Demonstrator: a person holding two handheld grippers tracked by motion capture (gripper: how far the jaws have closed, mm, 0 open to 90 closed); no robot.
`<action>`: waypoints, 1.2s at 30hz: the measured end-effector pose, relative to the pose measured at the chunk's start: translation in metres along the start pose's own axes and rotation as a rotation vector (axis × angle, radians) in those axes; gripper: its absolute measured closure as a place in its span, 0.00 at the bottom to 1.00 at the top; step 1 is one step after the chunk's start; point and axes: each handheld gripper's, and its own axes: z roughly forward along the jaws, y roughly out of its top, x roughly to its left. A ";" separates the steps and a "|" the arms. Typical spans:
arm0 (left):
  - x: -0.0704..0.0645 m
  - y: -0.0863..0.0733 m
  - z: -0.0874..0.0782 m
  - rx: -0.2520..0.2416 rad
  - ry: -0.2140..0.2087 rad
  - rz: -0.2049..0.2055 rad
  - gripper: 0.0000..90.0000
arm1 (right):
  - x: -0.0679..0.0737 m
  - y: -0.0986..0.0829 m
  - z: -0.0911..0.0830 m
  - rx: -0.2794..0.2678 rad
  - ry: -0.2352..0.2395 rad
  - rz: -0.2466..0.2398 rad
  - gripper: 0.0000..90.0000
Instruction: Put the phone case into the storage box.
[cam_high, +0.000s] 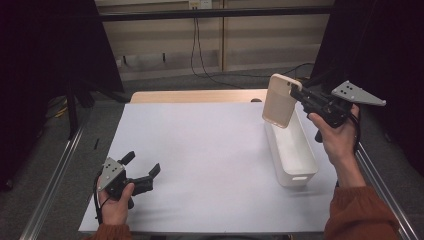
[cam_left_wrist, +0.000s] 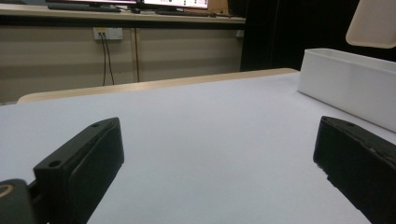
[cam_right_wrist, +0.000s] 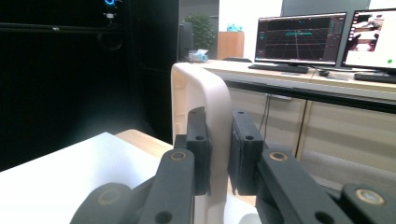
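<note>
Your left tongs (cam_high: 141, 173) sit nearest the high camera, low over the white tabletop (cam_high: 200, 150) with their jaws spread and nothing between them; far across from them, your right tongs (cam_high: 295, 93) hold a pale phone case (cam_high: 280, 101) upright in the air, just above the far end of the white bin (cam_high: 292, 150); I judge the step in hand to be carrying the case to the bin.

From the left gripper view, the left tongs (cam_left_wrist: 219, 154) stand wide apart over bare tabletop (cam_left_wrist: 201, 121); ahead and to their right lies the bin (cam_left_wrist: 350, 86), with the case's lower corner (cam_left_wrist: 373, 23) hanging above it.

From the right gripper view, the right tongs (cam_right_wrist: 219, 149) are clamped on the case's edge (cam_right_wrist: 205, 93), one pad each side; next, you would lower the case inside the bin's walls, then part the jaws; keep it clear of the rim.
</note>
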 end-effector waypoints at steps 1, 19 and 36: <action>0.001 0.000 0.000 -0.001 0.002 0.000 0.02 | -0.002 0.000 0.000 0.000 -0.006 0.000 0.89; 0.002 0.000 0.001 0.011 0.003 0.011 0.02 | -0.030 -0.011 0.009 0.024 -0.048 0.002 0.89; 0.003 0.000 0.001 0.016 0.001 0.019 0.02 | -0.042 -0.024 0.019 0.053 -0.055 -0.009 0.89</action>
